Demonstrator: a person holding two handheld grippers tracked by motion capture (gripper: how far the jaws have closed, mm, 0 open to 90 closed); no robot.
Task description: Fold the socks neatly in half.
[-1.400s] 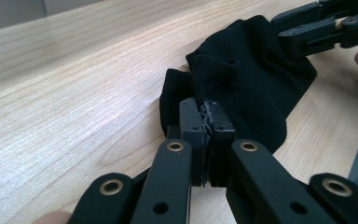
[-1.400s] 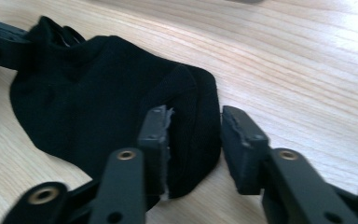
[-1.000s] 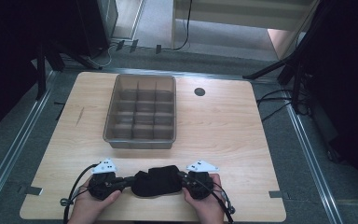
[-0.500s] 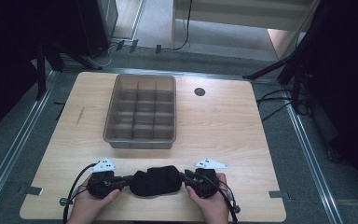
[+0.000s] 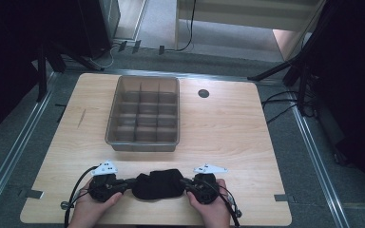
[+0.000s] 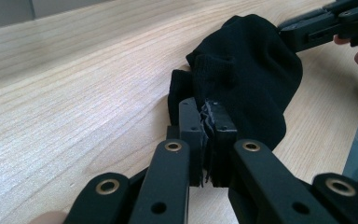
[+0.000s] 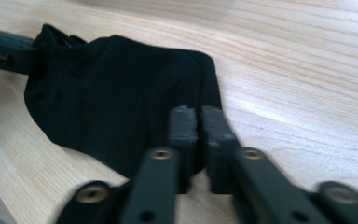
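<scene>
Lying near the front edge of the pale wooden counter [image 5: 228, 128], a black knitted fabric sock [image 5: 158, 184] stretches between two hand-held tools. On the left, the left gripper [image 5: 129, 181] has its fingers [image 6: 189, 135] clamped on one end of the sock, with cloth pinched between them. On the right, the right gripper [image 5: 186, 182] pinches the opposite end, its fingers [image 7: 183, 128] closed on the fabric. Farther back stands a clear grey plastic divided tray [image 5: 115, 124], well apart from the sock.

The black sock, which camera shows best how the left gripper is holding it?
The left gripper view: its jaws pinch the black sock's edge up close. The high view shows it stretched between both grippers; the right gripper view shows its other end.
</scene>
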